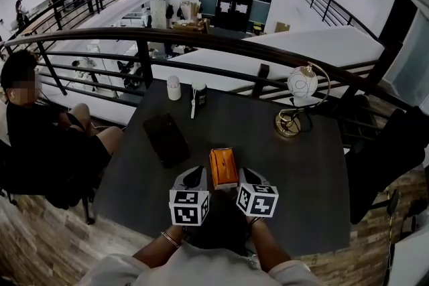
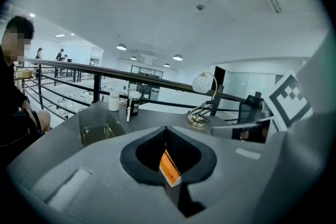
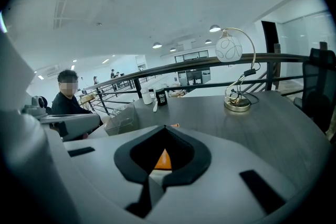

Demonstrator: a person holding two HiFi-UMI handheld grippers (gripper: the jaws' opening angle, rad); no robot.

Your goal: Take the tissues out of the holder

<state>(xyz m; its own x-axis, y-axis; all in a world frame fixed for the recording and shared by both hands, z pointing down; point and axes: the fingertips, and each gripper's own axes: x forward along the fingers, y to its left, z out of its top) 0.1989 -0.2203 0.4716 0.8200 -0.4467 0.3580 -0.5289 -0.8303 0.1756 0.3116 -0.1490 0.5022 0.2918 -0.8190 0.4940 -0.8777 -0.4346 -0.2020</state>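
Table [image 1: 315,164], tissue pack [image 1: 223,167] part-hidden between left gripper [image 1: 196,177], right gripper [image 1: 249,176]

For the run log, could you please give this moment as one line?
orange tissue pack: on table, outside clear holder | left tool: shut, left of pack | right tool: shut, right of pack

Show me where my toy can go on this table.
Bare: the table's right side, from lamp to near edge, and the middle between holder and lamp. Crowded: the far edge by the white cup and dark jar, and the front, where the orange tissue pack sits between left claw and right claw.
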